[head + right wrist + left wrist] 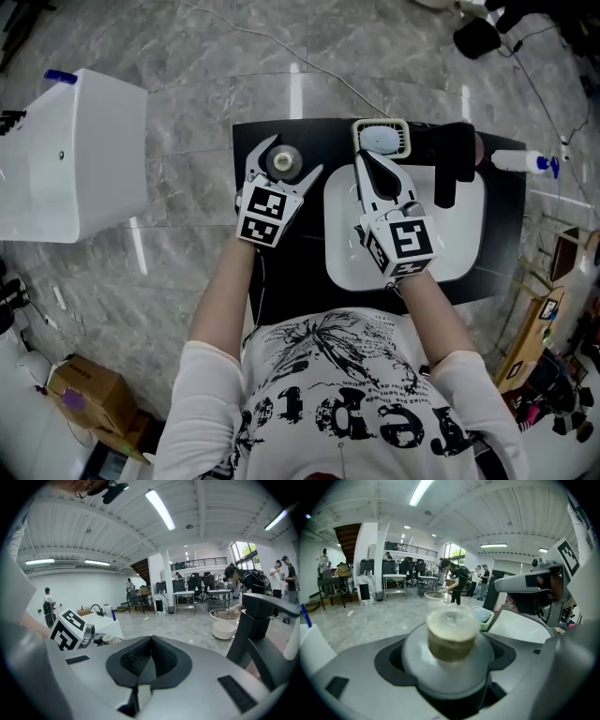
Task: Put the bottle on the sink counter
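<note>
A small bottle (pixel 283 161) with a pale cap and brownish neck (pixel 452 637) stands upright on the black sink counter (pixel 281 272), left of the white basin (pixel 469 253). My left gripper (pixel 292 156) reaches around it with its jaws spread wide, one on each side. The pads do not appear to press on the bottle. My right gripper (pixel 365 159) hovers over the basin's left part with its ribbed pads (pixel 140 656) closed together and nothing between them. The right gripper view also shows the left gripper's marker cube (pixel 70 630) off to its left.
A black faucet (pixel 457 159) stands at the basin's far side, with a small tray (pixel 382 138) holding a pale object beside it. A white bottle with a blue cap (pixel 520 161) lies at the counter's right end. A white box (pixel 75 155) stands on the floor to the left.
</note>
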